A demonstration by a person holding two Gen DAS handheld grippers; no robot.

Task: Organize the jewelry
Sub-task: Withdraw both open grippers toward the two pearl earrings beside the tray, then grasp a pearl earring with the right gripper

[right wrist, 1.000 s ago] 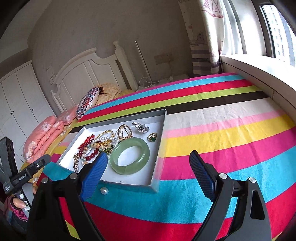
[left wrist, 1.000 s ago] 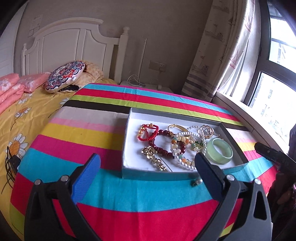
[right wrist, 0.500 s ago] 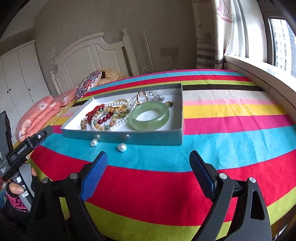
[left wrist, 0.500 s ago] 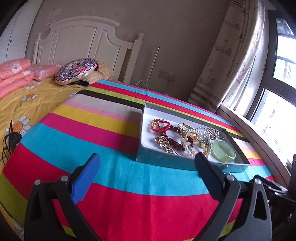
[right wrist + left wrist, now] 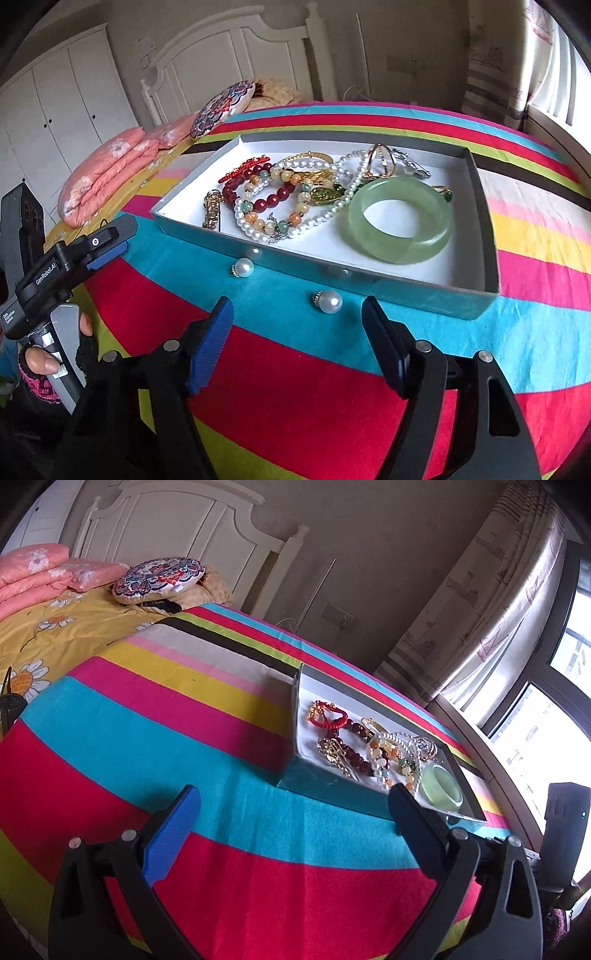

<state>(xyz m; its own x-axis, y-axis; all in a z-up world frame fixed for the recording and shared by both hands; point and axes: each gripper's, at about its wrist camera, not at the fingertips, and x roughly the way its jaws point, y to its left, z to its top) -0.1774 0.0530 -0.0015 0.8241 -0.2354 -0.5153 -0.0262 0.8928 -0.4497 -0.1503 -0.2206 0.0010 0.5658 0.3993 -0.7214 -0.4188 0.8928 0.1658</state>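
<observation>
Most jewelry lies in the tray (image 5: 484,236), two pearls (image 5: 330,301) remain outside at its six o'clock, right gripper (image 5: 295,343) closing empty, left gripper (image 5: 291,823) wide open, empty.

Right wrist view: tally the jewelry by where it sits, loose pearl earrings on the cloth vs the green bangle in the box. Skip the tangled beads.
Pearl earrings on the striped cloth, outside the box: 2
Green bangle inside the box: 1
Total: 3

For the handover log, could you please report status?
Right gripper closing, empty, nearing round white pearl earring. Left gripper open. Nothing blocking.
</observation>
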